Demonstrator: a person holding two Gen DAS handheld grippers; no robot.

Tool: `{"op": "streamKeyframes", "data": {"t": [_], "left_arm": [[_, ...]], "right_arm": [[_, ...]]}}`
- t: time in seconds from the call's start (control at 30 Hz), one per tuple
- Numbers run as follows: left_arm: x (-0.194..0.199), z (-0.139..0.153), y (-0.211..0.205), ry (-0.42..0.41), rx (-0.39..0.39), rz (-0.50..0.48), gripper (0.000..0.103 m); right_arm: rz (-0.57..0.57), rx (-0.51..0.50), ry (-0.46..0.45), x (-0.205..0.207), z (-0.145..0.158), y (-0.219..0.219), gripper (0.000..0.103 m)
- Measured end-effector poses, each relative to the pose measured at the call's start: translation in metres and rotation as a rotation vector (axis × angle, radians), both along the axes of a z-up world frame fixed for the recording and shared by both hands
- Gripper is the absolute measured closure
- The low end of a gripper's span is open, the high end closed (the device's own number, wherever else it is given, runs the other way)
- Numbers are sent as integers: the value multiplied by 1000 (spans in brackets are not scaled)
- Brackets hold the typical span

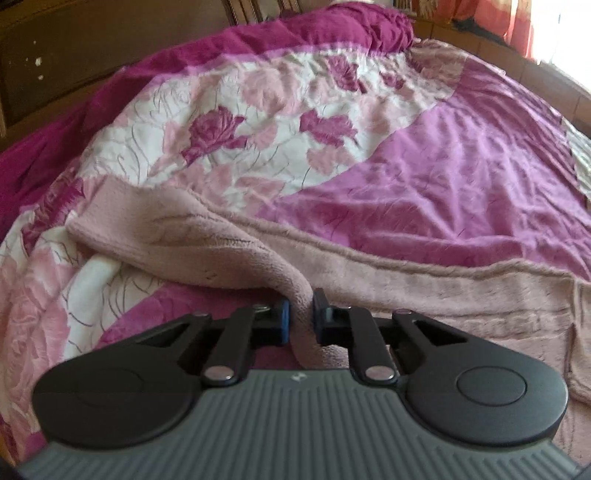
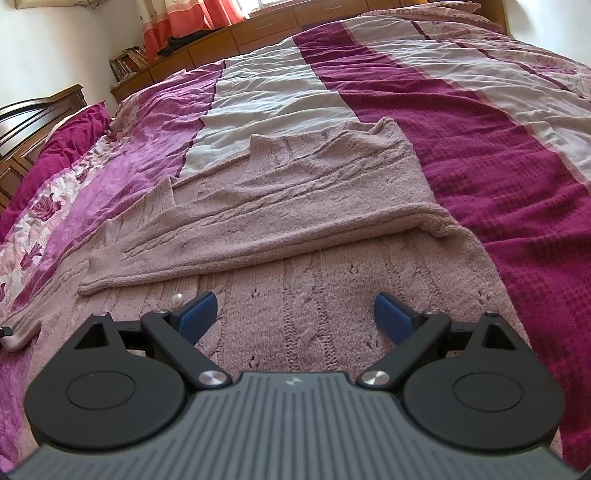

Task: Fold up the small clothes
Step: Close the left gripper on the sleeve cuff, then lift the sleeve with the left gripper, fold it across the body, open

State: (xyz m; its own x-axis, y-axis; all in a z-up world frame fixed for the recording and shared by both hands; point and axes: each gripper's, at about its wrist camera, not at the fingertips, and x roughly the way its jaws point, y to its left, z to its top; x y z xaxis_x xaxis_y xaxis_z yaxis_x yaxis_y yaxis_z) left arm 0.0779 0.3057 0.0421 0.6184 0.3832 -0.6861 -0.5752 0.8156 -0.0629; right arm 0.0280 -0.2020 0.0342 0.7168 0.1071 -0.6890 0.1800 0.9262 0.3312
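Note:
A dusty-pink knitted sweater lies spread on the bed, one part folded over its cable-knit body. In the left wrist view a raised fold of the sweater runs down between the fingers of my left gripper, which is shut on that fabric. My right gripper hovers open just over the knitted body, with nothing pinched between its blue pads. A small pearl button shows beside its left finger.
The bed carries a magenta, pink and white floral bedspread. A dark wooden headboard stands at the left. A low wooden drawer unit, books and an orange curtain line the far side.

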Motion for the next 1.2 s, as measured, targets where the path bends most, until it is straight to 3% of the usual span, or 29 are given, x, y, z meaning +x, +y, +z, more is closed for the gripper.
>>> {"op": "streamKeyframes", "data": {"t": [0.33, 0.77, 0.93, 1.2], "left_arm": [[-9, 48, -33, -154, 6, -125, 90], [-6, 95, -125, -299, -33, -326, 90], [-7, 89, -169, -293, -40, -416, 90], [-6, 45, -221, -180, -71, -525, 90]], "right_arm": [[-9, 23, -9, -3, 4, -3, 7], [-35, 66, -24, -9, 5, -14, 7], [-42, 80, -28, -11, 5, -17, 7], [-50, 97, -33, -14, 4, -22, 7]]}}
